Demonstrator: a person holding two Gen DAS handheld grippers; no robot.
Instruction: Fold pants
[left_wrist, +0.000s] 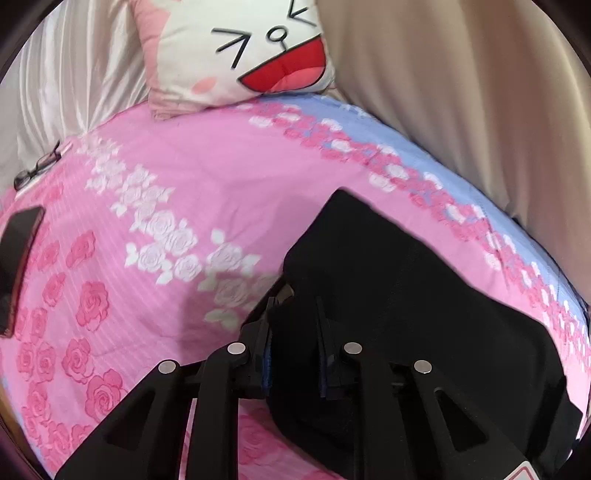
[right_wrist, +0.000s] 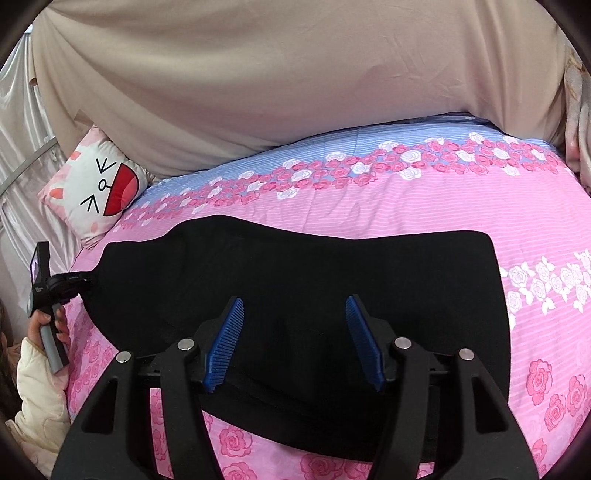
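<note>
A: Nearest the lens in the left wrist view, the left gripper (left_wrist: 293, 325) is seen with its jaws pinched on the near edge of the black pants (left_wrist: 406, 295).

B: And in the right wrist view, the right gripper (right_wrist: 293, 339) is held above the pants (right_wrist: 295, 273) with jaws spread, blue pads (right_wrist: 225, 343) bare; nothing is gripped there.

A: The pants are laid flat on the pink rose bedspread (right_wrist: 535, 229), the long axis running left to right across the right gripper's view, one end reaching toward the cartoon pillow (right_wrist: 98, 192).

B: The cloth lies directly under and ahead of the spread jaws. That end is judged to be nearer the right hand; the pillow-side end is already taken by the left.
</note>
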